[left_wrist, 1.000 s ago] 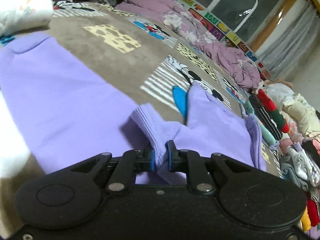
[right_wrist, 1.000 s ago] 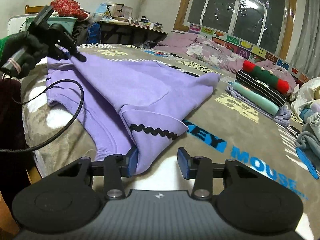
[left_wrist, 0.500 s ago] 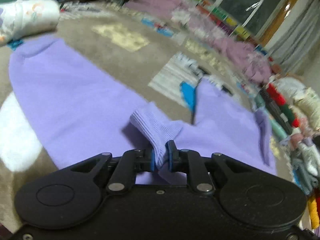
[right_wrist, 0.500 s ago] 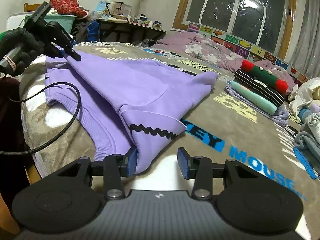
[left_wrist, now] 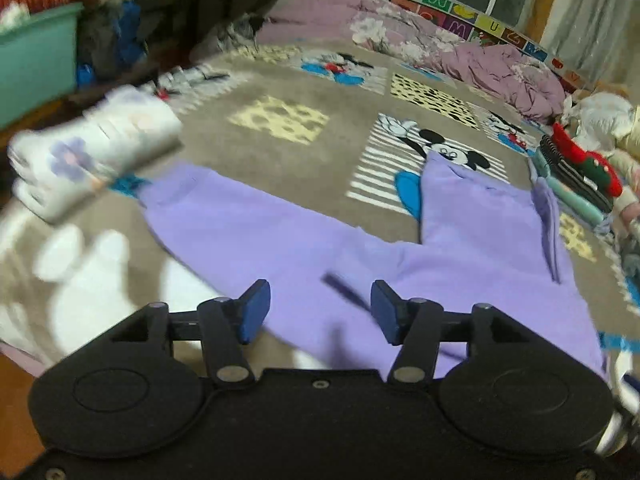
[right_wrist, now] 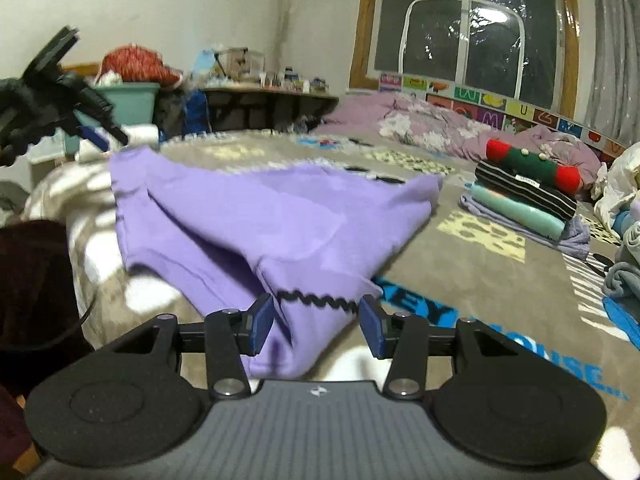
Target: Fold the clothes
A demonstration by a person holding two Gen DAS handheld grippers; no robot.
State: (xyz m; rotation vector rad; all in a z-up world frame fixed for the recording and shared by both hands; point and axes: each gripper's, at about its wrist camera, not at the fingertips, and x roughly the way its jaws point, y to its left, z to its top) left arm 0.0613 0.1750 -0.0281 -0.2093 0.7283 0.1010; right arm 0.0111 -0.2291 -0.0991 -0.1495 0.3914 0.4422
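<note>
Lilac sweatshirt [left_wrist: 304, 240] spread on a bed under a grey-brown cartoon-mouse blanket [left_wrist: 256, 148], partly folded; body and a sleeve lie flat, a second fold edge rises toward the striped mouse panel. Left gripper [left_wrist: 318, 306] raised over the near part of the garment, jaws opening, blue pads clear of the cloth and nothing caught between them; view is motion-blurred. From the right wrist view the same left gripper [right_wrist: 96, 130] shows at upper left in a dark-gloved hand [right_wrist: 16, 120], hovering just above the far corner of the sweatshirt [right_wrist: 260, 216], apart from it. Right gripper [right_wrist: 318, 326] low at the near edge of the bed, jaws opening, a sweatshirt flap with black zigzag trim [right_wrist: 316, 300] lying between the pads; left pad is close beside the cloth, right pad stands off it, so released rather than pinching. A folded white floral bundle [left_wrist: 92, 156] sits on the blanket left of the sweatshirt, blurred. A stack of folded clothes [right_wrist: 524, 196] sits well to the right, a red-and-green knit piece on top, striped and teal pieces beneath. Pink floral quilt [right_wrist: 440, 136] bunched along the far side below a window [right_wrist: 468, 28]. Teal bin [right_wrist: 128, 98] and a cluttered bench [right_wrist: 272, 94] stand beyond the bed's left end.
</note>
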